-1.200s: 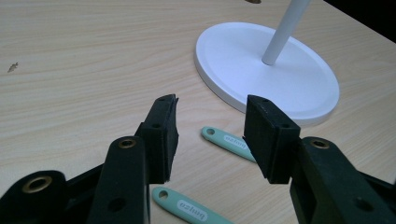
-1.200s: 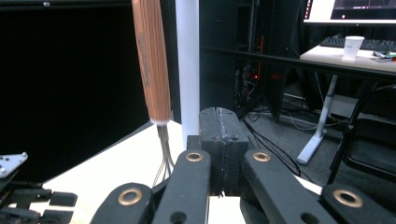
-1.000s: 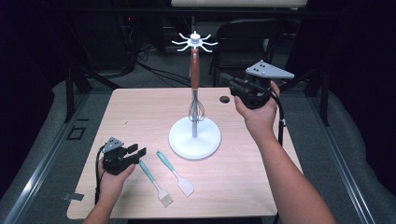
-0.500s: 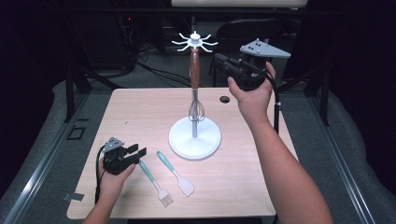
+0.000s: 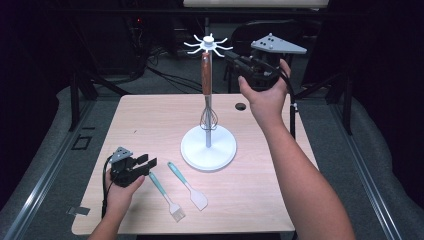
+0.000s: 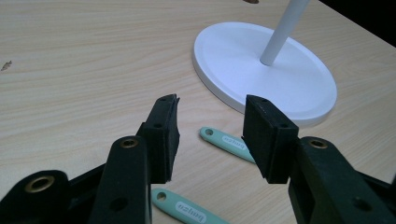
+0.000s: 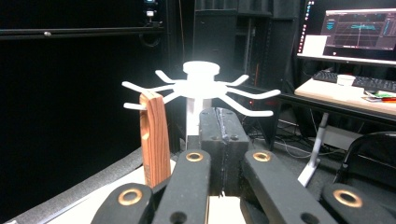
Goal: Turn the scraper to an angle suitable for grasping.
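A white stand (image 5: 208, 147) rises from the middle of the table, with a crown of hooks (image 5: 208, 46) on top. From one hook hangs a whisk (image 5: 206, 75) with a wooden handle. My right gripper (image 5: 230, 56) is held high just right of the crown, jaws shut with nothing between them. In the right gripper view the gripper (image 7: 224, 116) sits just below the hooks (image 7: 201, 84), with the wooden handle (image 7: 154, 135) to its left. My left gripper (image 5: 148, 164) rests open at the front left beside a teal brush (image 5: 167, 197) and a teal spatula (image 5: 189, 186). The spatula handle (image 6: 226, 142) lies beyond its open jaws (image 6: 212, 105).
A dark round hole (image 5: 240, 106) sits in the tabletop behind the stand's base (image 6: 266, 70). A desk with a monitor (image 7: 359, 32) and a keyboard stands beyond the table, and a dark chair sits close behind it.
My right hand has lifted its shut gripper up and leftward, from beside the whisk to the level of the hook crown. The left gripper has stayed put.
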Demonstrator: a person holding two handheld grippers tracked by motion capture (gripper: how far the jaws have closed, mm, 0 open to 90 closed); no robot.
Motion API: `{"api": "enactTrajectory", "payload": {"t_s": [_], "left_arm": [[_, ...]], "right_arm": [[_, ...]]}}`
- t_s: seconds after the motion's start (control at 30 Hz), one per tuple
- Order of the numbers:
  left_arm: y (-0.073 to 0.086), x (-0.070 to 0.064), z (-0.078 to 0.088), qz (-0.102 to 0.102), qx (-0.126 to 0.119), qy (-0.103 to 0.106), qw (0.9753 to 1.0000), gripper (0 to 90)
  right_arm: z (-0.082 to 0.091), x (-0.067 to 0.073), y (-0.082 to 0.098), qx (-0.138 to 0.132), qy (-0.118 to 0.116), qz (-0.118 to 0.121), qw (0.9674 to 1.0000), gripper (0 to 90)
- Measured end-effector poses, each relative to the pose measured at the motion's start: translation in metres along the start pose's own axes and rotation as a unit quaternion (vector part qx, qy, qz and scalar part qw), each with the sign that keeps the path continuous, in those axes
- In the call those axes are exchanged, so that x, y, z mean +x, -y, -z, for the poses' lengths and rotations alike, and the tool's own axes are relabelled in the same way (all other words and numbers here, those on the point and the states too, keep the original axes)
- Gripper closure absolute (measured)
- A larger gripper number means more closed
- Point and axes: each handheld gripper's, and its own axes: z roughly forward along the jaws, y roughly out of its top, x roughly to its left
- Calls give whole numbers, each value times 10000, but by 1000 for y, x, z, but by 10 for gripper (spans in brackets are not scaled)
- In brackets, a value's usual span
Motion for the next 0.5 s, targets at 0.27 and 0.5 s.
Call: {"api": "enactTrajectory", "payload": {"t_s": [0.27,0.5], "left_arm": [[0,1,0,9,-7,-4,10000,553],[0,2,1,10,24,5,10000,556]], "right_arm": [[-3,12,-1,13,-102,120,9999,900],[-7,23,-2,26,-175,206,9996,900]]}}
